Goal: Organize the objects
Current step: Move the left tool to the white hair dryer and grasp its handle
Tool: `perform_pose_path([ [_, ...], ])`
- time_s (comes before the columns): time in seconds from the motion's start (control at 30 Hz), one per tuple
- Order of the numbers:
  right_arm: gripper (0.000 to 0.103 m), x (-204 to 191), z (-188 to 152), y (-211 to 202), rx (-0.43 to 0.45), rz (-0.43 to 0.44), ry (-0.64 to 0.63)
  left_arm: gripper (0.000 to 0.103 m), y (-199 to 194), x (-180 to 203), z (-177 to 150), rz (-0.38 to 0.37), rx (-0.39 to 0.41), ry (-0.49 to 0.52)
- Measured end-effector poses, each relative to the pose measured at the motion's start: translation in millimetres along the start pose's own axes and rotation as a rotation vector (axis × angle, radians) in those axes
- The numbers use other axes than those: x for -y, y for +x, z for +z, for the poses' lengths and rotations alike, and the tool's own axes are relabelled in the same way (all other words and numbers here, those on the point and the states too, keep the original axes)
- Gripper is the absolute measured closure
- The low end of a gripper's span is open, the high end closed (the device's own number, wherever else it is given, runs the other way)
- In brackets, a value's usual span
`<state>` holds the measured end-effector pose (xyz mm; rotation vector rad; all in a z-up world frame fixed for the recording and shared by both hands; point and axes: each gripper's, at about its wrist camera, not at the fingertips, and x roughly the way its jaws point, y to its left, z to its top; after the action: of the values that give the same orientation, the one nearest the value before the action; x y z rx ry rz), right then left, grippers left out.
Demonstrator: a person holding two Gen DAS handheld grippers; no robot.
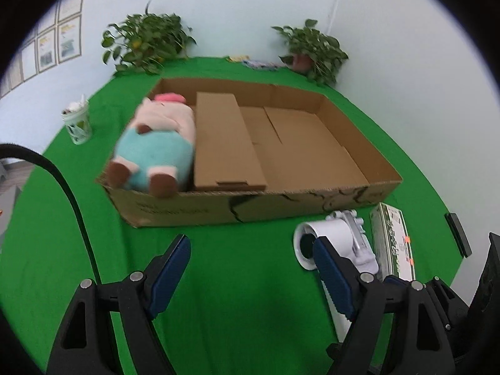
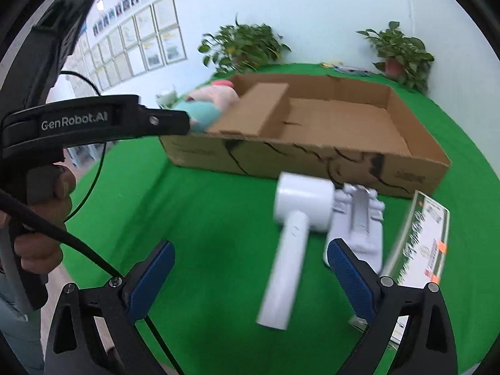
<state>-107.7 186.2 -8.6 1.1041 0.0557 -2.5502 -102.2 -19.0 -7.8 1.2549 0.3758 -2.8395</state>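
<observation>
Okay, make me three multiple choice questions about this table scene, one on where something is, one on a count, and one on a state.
1. Where does the plush toy lie?
A. In the cardboard box, at its left end
B. On the green cloth outside the box
C. Beside the paper cup

2. How many potted plants stand at the back of the table?
A. One
B. Two
C. Four

3. How do the right gripper's fingers stand?
A. Shut on the white hand-held device
B. Shut on nothing
C. Apart, holding nothing

Answers: 1 A, the toy rests inside the box against the left wall. 2 B, one plant at left, another at right. 3 C, the white hand-held device lies on the cloth between the spread fingers, ungripped.
</observation>
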Motion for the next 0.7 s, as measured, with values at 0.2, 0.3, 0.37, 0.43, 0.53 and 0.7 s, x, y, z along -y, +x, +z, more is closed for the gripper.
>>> perform_pose_path([
  [0.2,0.021,2,-19,17,-0.057,-0.083,-0.019,0.023,39,6,-14,-0.176,-0.117,-0.043],
  [0.3,0.033,0,-26,29,-0.083,-0.097,-0.032,0.023,47,9,-19,-0.202,-0.147,-0.049],
  [0.37,0.049,-1,-27,35,-0.090,-0.121,-0.045,0.023,50,8,-21,-0.225,-0.155,-0.064],
  [0.43,0.064,0,-28,43,-0.112,-0.135,-0.045,0.023,52,6,-22,-0.250,-0.160,-0.088],
  [0.53,0.074,4,-32,52,-0.143,-0.152,-0.042,0.024,54,3,-25,-0.274,-0.173,-0.110],
  [0.7,0.079,5,-40,37,-0.165,-0.116,-0.019,0.024,55,11,-40,-0.346,-0.229,-0.102],
])
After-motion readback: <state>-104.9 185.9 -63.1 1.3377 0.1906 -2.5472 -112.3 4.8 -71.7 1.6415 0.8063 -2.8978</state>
